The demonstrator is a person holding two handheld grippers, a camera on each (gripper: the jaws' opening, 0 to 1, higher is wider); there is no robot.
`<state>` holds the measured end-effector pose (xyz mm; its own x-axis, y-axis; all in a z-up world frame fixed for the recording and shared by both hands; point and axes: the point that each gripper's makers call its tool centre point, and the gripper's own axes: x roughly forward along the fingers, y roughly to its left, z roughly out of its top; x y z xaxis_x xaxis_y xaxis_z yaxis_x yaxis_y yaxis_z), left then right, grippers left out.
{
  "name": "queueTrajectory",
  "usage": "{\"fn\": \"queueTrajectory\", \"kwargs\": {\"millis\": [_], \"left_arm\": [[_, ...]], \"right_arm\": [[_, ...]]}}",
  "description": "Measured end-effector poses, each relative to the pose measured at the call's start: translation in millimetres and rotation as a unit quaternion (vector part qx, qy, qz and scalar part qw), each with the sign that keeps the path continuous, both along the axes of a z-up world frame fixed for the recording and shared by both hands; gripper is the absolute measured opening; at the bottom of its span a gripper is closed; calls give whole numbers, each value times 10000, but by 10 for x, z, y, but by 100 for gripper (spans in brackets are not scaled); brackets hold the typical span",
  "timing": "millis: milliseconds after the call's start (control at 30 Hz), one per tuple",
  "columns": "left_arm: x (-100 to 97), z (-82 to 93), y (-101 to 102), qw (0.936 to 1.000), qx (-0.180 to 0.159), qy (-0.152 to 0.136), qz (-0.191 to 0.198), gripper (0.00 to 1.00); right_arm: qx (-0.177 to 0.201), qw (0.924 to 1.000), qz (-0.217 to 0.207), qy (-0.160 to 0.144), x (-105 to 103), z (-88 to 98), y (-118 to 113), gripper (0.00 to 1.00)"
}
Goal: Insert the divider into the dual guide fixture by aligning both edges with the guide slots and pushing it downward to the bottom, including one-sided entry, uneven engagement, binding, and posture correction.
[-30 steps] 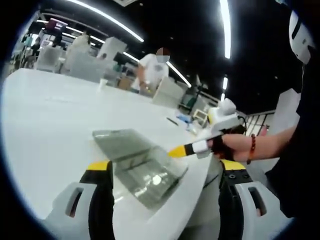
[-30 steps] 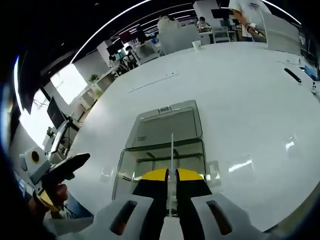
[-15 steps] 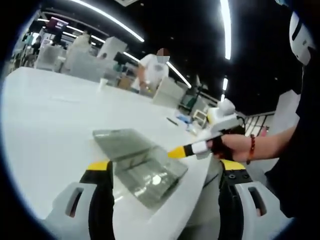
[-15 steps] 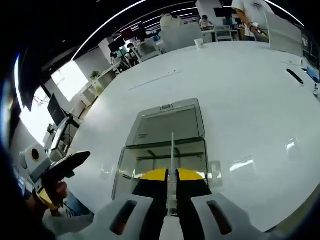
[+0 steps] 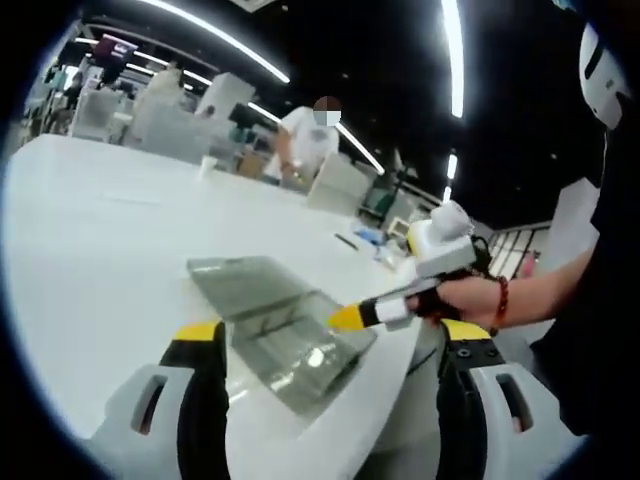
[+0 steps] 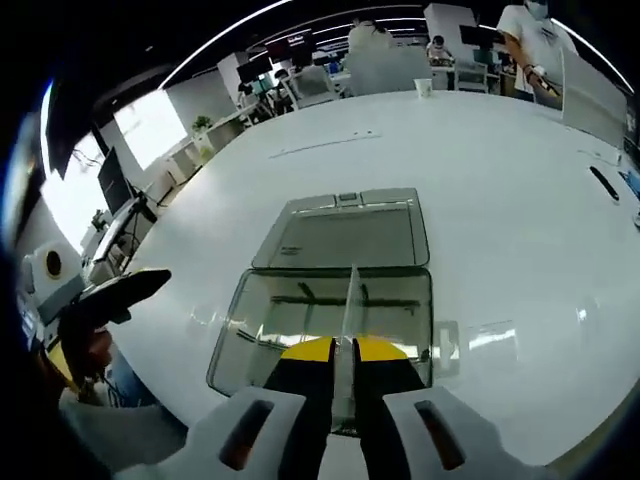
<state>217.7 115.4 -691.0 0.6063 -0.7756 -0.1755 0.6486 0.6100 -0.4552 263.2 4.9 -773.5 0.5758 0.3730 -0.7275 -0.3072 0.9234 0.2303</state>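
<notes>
- Divider (image 6: pixel 349 300) first, from my right gripper view: it is a thin clear sheet pinched edge-on between the pressed-together jaws of my right gripper (image 6: pixel 343 352), and its long axis runs straight out from the jaws.
- Directly beyond and beneath it lies the clear fixture box (image 6: pixel 330 325) on the white table (image 6: pixel 500 200), its lid (image 6: pixel 347 230) folded flat on the far side.
- The sheet's far edge points across the middle of the open box. I judge the coming move turns on keeping that edge square to the guide slots on the box walls, which are too faint for me to make out.
- My left gripper (image 6: pixel 115 292) shows at the left edge, well apart from the box.
- In my left gripper view, my own left jaws stand wide apart with nothing between them.
- The box (image 5: pixel 290 335) sits ahead between those jaws, and the right gripper (image 5: pixel 345 317) reaches in from the right, its yellow tip over the box's near rim, so the right hand is the nearer one.
</notes>
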Motion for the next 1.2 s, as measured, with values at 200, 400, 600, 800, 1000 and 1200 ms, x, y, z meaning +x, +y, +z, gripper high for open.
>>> {"fn": "queueTrajectory", "kwargs": {"millis": [200, 400, 600, 800, 1000, 1200], "left_arm": [[-2, 0, 5, 10000, 30, -12, 27, 85], [-18, 9, 6, 9999, 42, -2, 105, 84], [-50, -15, -38, 9998, 155, 26, 96, 84], [-81, 10, -29, 9991, 373, 0, 225, 83], [-96, -53, 36, 9967, 645, 101, 477, 82], [-91, -115, 122, 9938, 820, 219, 721, 78]], "right_arm": [[-142, 9998, 138, -18, -1, -50, 9, 1], [-106, 9998, 171, 12, 3, -55, 2, 2], [-88, 9989, 450, -24, -12, -56, 23, 3], [27, 9978, 663, -37, -32, -41, 52, 9], [52, 9966, 819, -64, -47, -18, 62, 11], [193, 9958, 881, -147, -54, 55, 59, 13]]}}
